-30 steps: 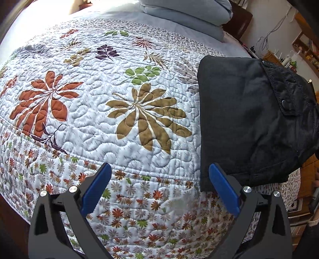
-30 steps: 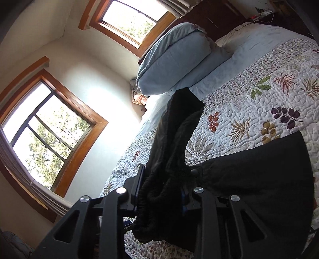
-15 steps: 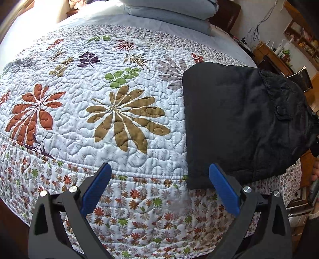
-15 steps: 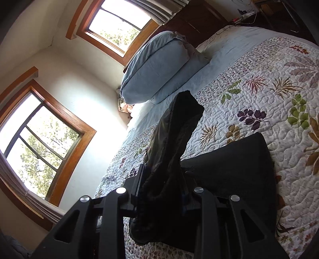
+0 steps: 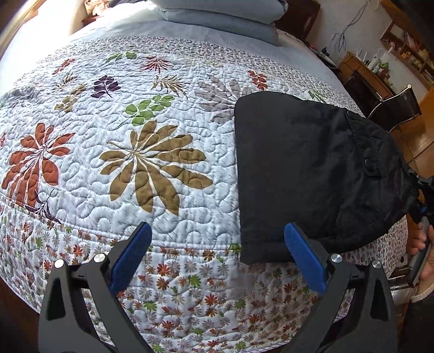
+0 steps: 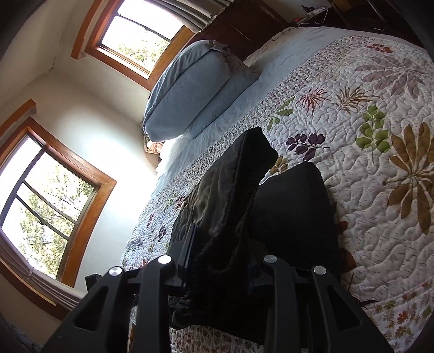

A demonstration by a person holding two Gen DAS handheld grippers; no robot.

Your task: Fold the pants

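Observation:
The black pants lie folded on the right part of the floral quilt, near the bed's front edge. My left gripper is open and empty, hovering over the quilt's edge just left of the pants' near corner. My right gripper is shut on the pants' bunched waistband end, lifting that end up off the bed. The rest of the pants stays flat on the quilt.
Blue pillows lie at the head of the bed and show in the right wrist view. A wooden desk with a chair stands to the right. Two wood-framed windows are on the far wall.
My left gripper has drawn back and to the right, so the pants sit further left in its view. My right gripper has kept its hold and lifted the waistband end higher over the bed.

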